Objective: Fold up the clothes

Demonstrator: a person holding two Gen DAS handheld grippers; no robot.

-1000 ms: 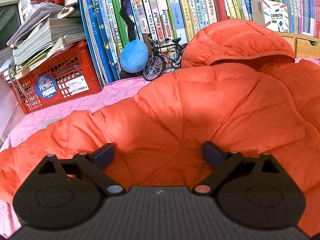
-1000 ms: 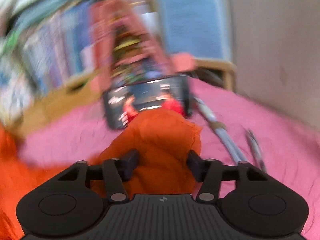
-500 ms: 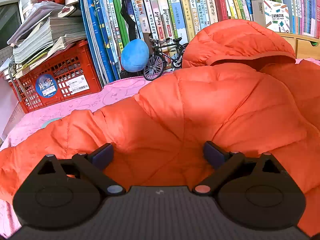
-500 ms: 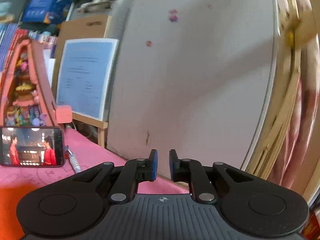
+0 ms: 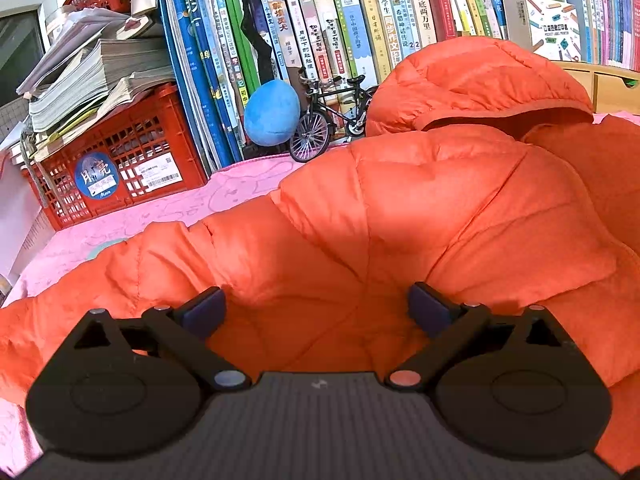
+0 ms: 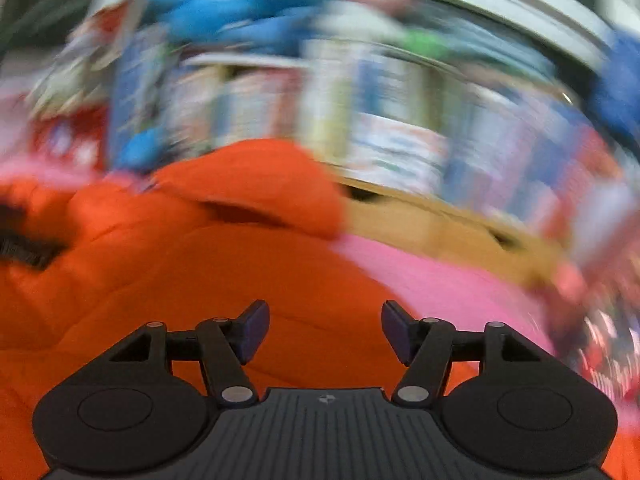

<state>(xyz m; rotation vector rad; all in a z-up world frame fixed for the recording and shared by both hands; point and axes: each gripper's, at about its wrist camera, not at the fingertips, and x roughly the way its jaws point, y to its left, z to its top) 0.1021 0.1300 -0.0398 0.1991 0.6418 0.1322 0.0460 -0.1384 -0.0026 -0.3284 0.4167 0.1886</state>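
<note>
1. Two grippers point at one orange puffer jacket (image 5: 420, 216), which lies spread on a pink cloth (image 5: 224, 200).
2. Left gripper (image 5: 316, 312): its jaws stand wide apart, holding nothing, and the quilted fabric bulges up between and just beyond the blue pads (image 5: 202, 310).
3. Right gripper (image 6: 324, 334): its jaws are also spread and hold nothing, with the jacket directly under and ahead of them; whether the pads touch the fabric cannot be told, as this view is heavily blurred.
4. Jacket's hood (image 5: 476, 84) sits at the far end, puffed up, near the row of books (image 5: 352, 36).
5. Behind the jacket on the left stand a red plastic crate (image 5: 116, 164) stacked with papers, a blue plush ball (image 5: 272, 114) and a small model bicycle (image 5: 330, 120).
6. Wooden drawers (image 5: 612, 84) show at the far right.
</note>
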